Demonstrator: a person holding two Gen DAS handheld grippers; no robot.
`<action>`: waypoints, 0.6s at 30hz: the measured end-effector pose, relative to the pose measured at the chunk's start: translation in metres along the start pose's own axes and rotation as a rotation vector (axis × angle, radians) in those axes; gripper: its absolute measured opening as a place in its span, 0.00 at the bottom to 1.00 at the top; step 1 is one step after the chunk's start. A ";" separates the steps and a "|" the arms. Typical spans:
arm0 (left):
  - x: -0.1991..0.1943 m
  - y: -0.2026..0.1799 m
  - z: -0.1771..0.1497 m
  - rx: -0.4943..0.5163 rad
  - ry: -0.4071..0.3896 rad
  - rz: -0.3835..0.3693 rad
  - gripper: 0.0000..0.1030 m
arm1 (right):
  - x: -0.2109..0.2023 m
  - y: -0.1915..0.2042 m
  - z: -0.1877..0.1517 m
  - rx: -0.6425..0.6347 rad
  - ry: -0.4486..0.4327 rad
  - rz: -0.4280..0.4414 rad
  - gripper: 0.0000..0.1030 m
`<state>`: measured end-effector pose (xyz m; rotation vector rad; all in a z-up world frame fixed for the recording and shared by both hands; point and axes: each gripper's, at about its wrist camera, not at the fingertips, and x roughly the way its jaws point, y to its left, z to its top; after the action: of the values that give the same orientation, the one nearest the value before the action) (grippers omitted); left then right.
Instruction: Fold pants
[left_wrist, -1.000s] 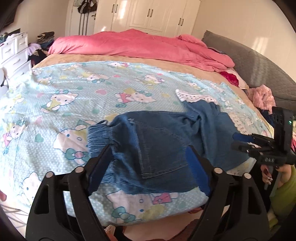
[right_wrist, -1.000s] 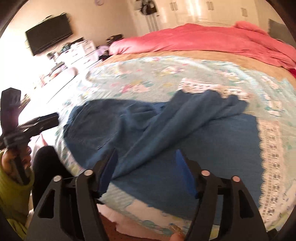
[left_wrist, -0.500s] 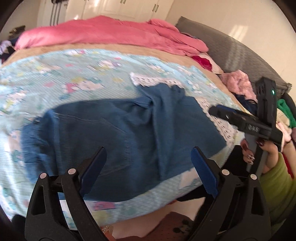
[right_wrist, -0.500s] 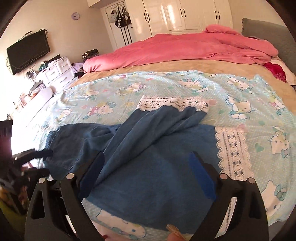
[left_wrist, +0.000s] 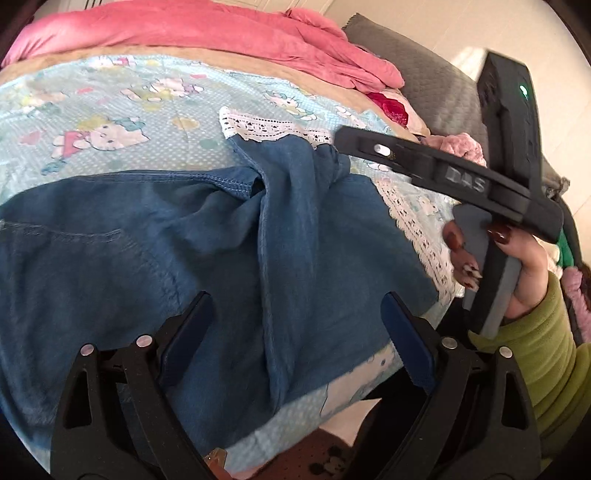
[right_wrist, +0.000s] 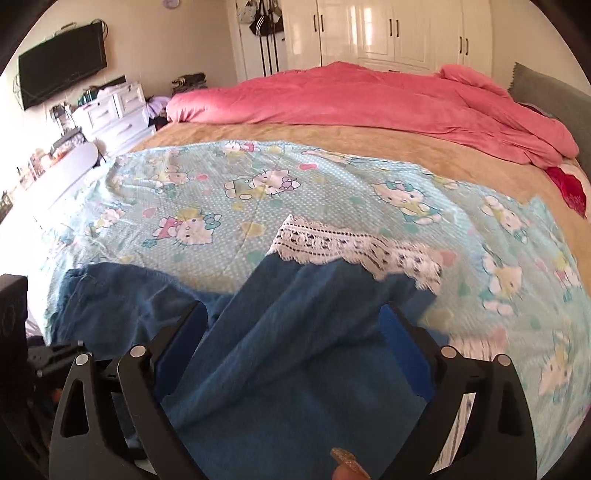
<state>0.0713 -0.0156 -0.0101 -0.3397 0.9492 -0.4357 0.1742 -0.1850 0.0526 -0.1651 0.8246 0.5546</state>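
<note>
The pants (left_wrist: 155, 266) lie spread on the bed (right_wrist: 332, 206), one lace-hemmed leg crossing toward 12 o'clock, ready for folding. The left gripper (left_wrist: 295, 339) hovers wide, its fingers closing on nothing; the right gripper (right_wrist: 291, 343) hangs wide, empty. Since 1 second ago, both have shifted toward the hems.

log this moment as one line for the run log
task: fold pants | blue pants spread unfolded on cartoon sheet | left tongs closing, nothing gripped | right tongs open above lace-hemmed leg
</note>
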 end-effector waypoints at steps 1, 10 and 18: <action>0.005 0.001 0.003 -0.013 0.001 -0.012 0.76 | 0.010 0.001 0.007 -0.008 0.016 0.001 0.91; 0.027 0.016 0.003 -0.093 0.000 -0.089 0.12 | 0.094 0.020 0.047 -0.090 0.155 -0.080 0.91; 0.025 -0.018 -0.005 0.085 -0.004 -0.045 0.12 | 0.155 0.034 0.065 -0.088 0.227 -0.183 0.91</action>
<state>0.0761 -0.0443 -0.0218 -0.2851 0.9172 -0.5150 0.2832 -0.0714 -0.0147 -0.3859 0.9942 0.4039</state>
